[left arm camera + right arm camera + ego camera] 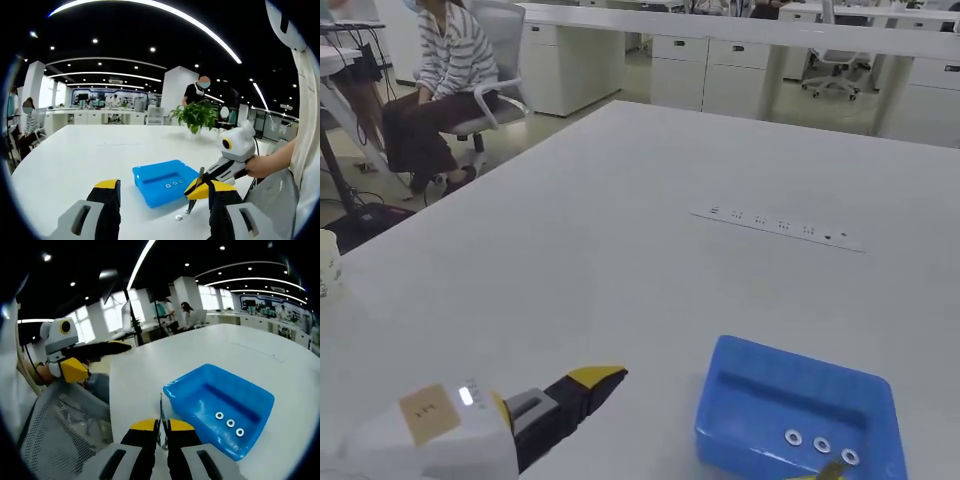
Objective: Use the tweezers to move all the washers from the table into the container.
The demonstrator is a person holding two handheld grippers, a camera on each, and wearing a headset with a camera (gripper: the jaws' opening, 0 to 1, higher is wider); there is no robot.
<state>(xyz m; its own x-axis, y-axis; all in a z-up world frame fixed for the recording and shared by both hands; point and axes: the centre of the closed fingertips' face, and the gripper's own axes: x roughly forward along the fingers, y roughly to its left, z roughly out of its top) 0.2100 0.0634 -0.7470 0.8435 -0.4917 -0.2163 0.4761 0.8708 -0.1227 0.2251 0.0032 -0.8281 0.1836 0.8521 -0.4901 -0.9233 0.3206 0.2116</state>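
Tan label [428, 410] on left gripper [603, 380] — possibly lettered, unreadable.

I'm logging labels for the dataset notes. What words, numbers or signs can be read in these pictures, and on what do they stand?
No text is legible.
On the tan label of the left gripper: print too blurred to read.
On the socket strip: marks too small to read.
On the far wall display, left gripper view: blurred, unreadable.
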